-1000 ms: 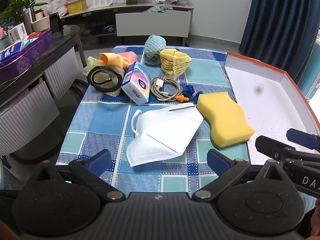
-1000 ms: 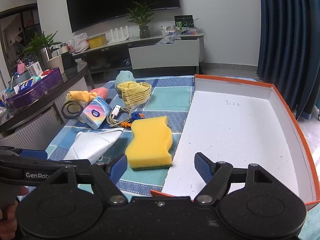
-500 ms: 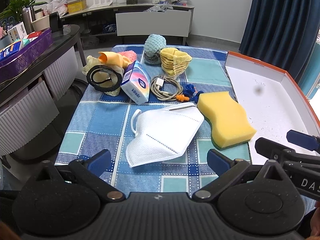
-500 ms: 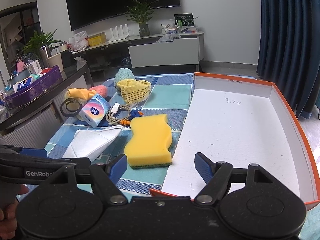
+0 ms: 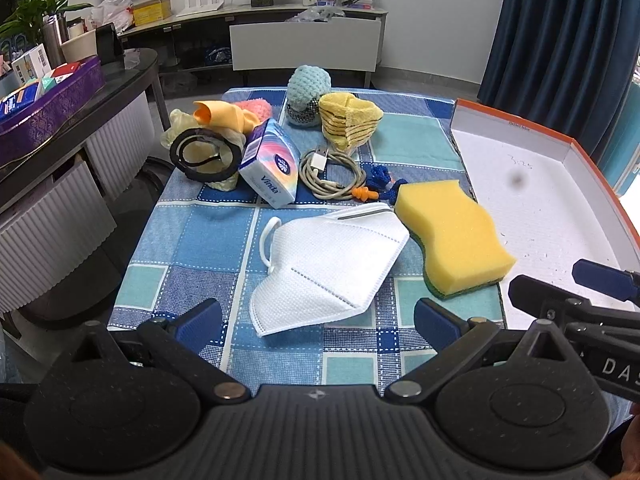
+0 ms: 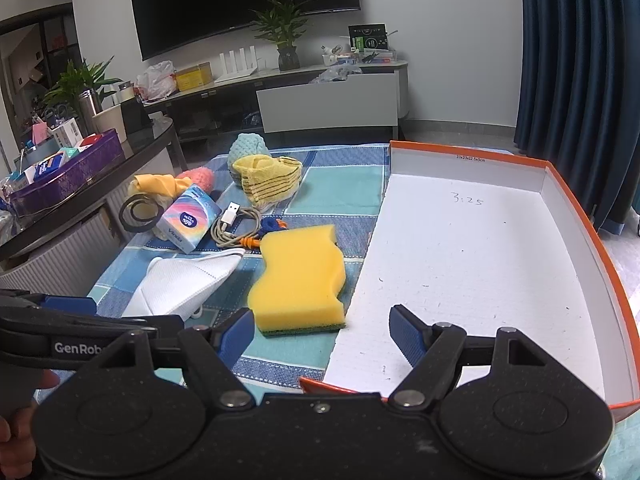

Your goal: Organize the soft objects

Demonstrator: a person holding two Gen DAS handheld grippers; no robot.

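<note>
Left wrist view: the left gripper hangs low over the near edge of the blue checked tablecloth with its jaws spread wide and nothing between them, lined up on the white folded face mask, which looks like its likely first pick. The yellow wavy sponge with a green scrub base lies just beside the mask, its far corner overhanging the edge of the white shallow cardboard box with orange outer walls. The box lies empty on the right, probably the place meant for the soft things. Farther back sit a yellow striped folded cloth, a pale blue knitted ball, a pastel tissue pack, a coiled grey USB cable and a black ring. Only this view shows the mask whole, ear loop included

Right wrist view: the right gripper also stands open and empty, straddling the box's near left edge by the sponge. Here the whole box floor shows, with handwritten figures on it, and the sponge's green base is plain along its near edge; the mask is half hidden behind the left gripper
</note>
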